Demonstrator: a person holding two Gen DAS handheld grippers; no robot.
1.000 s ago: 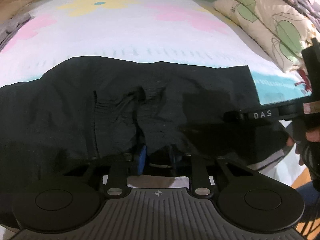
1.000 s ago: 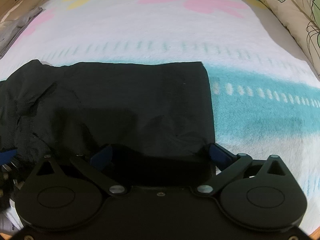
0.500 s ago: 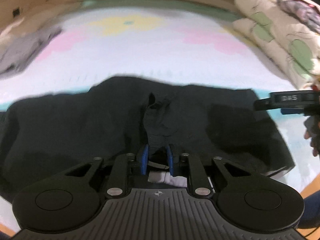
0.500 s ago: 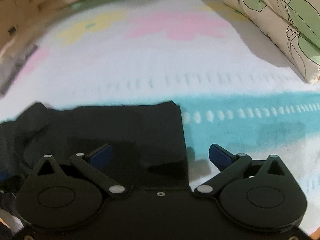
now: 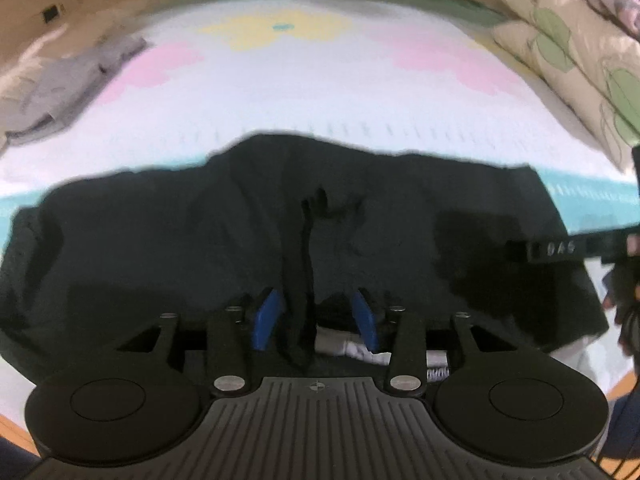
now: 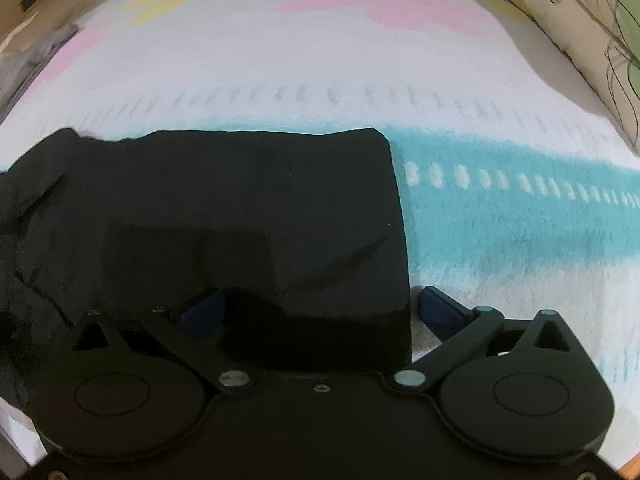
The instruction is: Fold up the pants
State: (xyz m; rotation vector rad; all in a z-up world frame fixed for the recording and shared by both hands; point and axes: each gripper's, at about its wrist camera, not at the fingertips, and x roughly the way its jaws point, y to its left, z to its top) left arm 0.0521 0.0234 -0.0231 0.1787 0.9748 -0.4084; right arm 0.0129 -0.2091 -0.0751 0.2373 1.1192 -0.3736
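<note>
We have the black pants (image 5: pixel 200 264) lying across the blanket (image 5: pixel 320 92), spread left to right along its teal stripe, with one squared end toward the pillows (image 5: pixel 568 52).

Our left gripper (image 5: pixel 316 318) is over the near edge at the middle, and its jaws are opening. A ridge of dark cloth stands up between the blue pads (image 5: pixel 266 316) without either pad pressing on it, so we judge this to be a release. The risk here is that the ridge clings to a pad or stays pinched up, and we leave a hump at the crotch that spoils the next fold.

Our right gripper (image 6: pixel 320 308) stands wide, one finger over the pants (image 6: pixel 248 216) and the other just off the squared end, above the blanket (image 6: pixel 500 220). Nothing is gripped. If we close from here, we may catch the fleece along with the hem, or only the top layer, and the layers slide apart when lifted.

The cloth is thin and dark, so creases are hard to see; a skewed edge could go unnoticed. A grey garment (image 5: pixel 68 92) lies well apart, out of our way.
</note>
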